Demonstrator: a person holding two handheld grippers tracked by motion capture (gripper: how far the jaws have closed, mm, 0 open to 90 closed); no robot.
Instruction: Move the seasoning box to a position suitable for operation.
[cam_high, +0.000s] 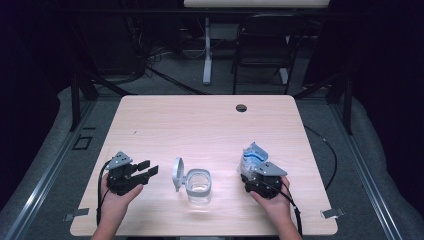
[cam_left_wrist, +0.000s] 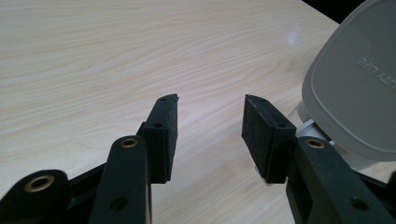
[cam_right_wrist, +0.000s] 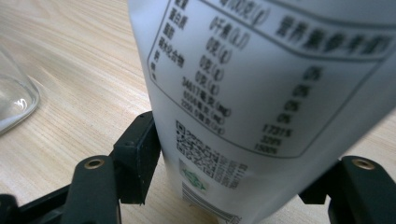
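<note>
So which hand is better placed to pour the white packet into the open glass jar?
The right: the right gripper already clamps the packet beside the jar. The left gripper is open, holding nothing, near the raised lid.

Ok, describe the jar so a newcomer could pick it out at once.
On the wooden table, look at the near edge, midway between the left gripper and the right gripper. There stands the glass jar: see-through, with a grey lid flipped open at its left, unlike the white printed pouch beside it.
</note>
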